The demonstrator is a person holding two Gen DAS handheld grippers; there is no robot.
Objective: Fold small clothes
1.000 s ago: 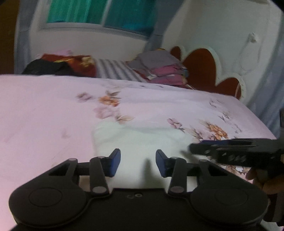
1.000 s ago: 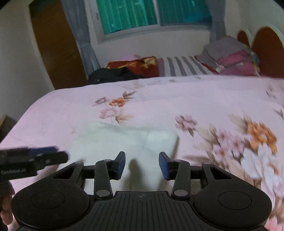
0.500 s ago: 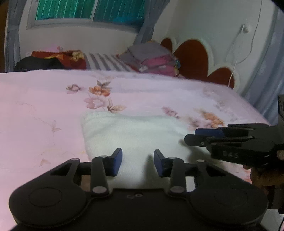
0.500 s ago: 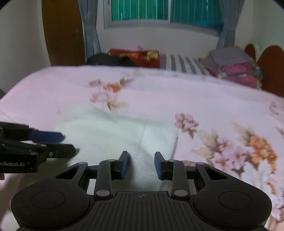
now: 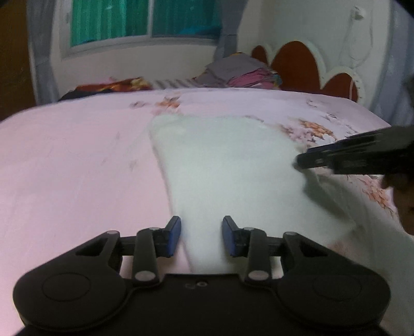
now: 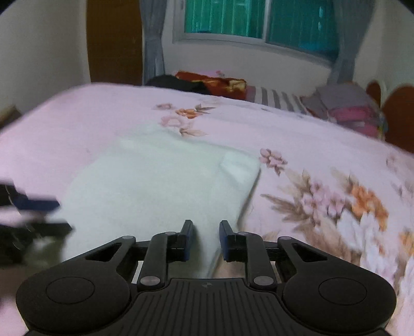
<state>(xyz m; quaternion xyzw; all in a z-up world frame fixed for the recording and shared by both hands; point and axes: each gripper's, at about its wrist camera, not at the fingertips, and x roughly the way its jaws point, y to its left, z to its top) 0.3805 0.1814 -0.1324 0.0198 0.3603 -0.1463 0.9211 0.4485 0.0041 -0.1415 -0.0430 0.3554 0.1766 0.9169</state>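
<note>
White cloth (image 5: 227, 165) lies flat on our pink floral bedspread (image 5: 77, 168). We hold the left gripper (image 5: 201, 236) and right gripper (image 6: 206, 239) over its near edge, fingers parted, grasping nothing.

Both views are dim and soft, with a pinkish cast and visible grain. The brightest patch is the teal window (image 5: 145, 23) at the top of each frame, though it casts little light. Fisheye distortion bows the bed (image 6: 77, 124) and darkens the corners. Motion blur smears the right gripper (image 5: 300, 162) at the right edge of the left view, and the left gripper (image 6: 62, 214) at the left edge of the right view. Shadows are faint.
</note>
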